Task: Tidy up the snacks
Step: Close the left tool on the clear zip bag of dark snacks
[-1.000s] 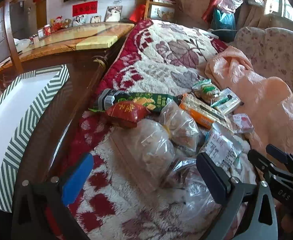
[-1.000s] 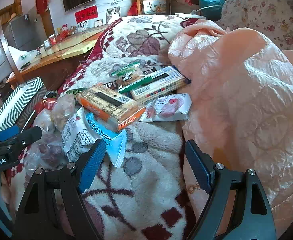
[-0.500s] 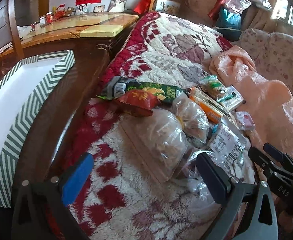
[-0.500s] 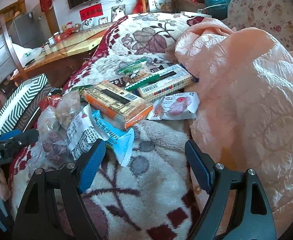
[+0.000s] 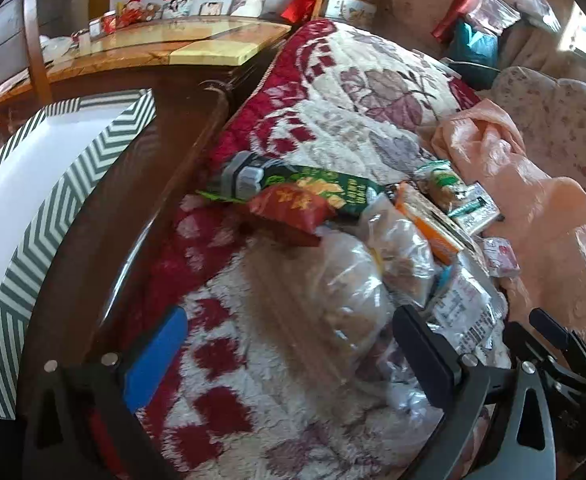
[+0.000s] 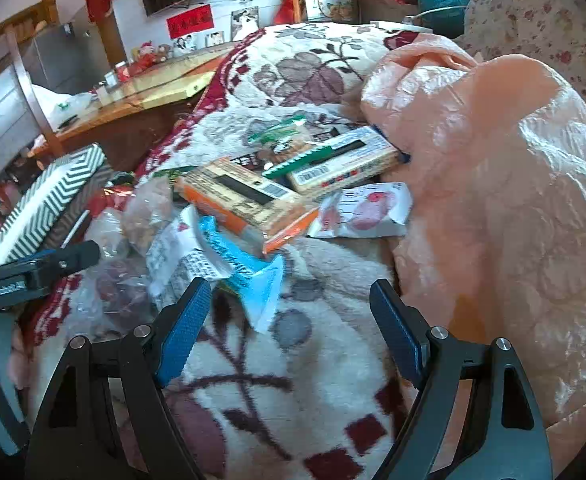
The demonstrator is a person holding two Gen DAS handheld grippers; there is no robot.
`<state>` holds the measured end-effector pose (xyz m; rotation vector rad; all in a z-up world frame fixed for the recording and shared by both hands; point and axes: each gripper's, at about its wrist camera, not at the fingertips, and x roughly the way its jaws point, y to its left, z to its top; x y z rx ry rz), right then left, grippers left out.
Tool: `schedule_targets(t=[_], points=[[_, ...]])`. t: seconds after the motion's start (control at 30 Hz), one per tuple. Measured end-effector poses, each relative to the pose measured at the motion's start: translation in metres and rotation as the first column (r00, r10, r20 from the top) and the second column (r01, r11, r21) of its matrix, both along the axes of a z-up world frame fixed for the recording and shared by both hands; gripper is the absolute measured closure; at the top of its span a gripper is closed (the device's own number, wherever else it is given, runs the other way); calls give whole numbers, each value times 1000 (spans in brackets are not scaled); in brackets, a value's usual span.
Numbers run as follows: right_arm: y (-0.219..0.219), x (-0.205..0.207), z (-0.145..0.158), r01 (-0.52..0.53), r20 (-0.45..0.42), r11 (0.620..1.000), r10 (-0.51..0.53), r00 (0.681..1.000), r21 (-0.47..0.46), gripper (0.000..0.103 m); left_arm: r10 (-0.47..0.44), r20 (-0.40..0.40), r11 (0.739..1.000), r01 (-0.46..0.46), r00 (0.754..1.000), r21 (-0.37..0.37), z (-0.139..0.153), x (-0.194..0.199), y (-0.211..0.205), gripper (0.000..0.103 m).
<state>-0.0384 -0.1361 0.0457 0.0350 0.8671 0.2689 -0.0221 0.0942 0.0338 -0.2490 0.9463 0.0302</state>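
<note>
A red and cream blanket (image 5: 333, 80) covers a sofa, and the snacks (image 6: 245, 200) lie in a heap on it, beside a peach quilt (image 6: 493, 160). The left gripper (image 5: 293, 356) is wide open and holds nothing; a clear bag (image 5: 345, 300) of brown food lies between its fingers, but I cannot tell if a finger touches it. The right gripper (image 6: 289, 328) is also wide open and empty, over bare blanket, with a blue packet (image 6: 249, 272) just ahead near its left finger. Only the left view shows well the green bag (image 5: 317, 188) and the red packet (image 5: 293, 208) at the far side of the heap. Only the right view shows clearly the orange box (image 6: 245, 200), the white box (image 6: 341, 164) and the pink packet (image 6: 365, 212) beside the quilt. A striped box (image 5: 53, 208) stands to the left, apart from the heap
</note>
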Motion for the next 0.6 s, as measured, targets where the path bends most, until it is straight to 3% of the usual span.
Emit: schedule_targets(t=[0.13,0.3,0.5,0.6], points=[[9,-6,6,-81,24,995,79,997,59,21,28,-3,999,-29,1000,-31,0,0,8,0],[22,-9,4,-134,21,991,133,991,19,21,14,-5,999,-14,1000,-34,0,-1,5,0],[12,-2,-3,-86,-31,995,87,996,41,21,-95,13,993,95,995,-71,10,-9,-11,0],[5,-1,-3,-59,-41,996,62,997,64,21,-177,18,983,177,984,-54,13,-13,-29,0]])
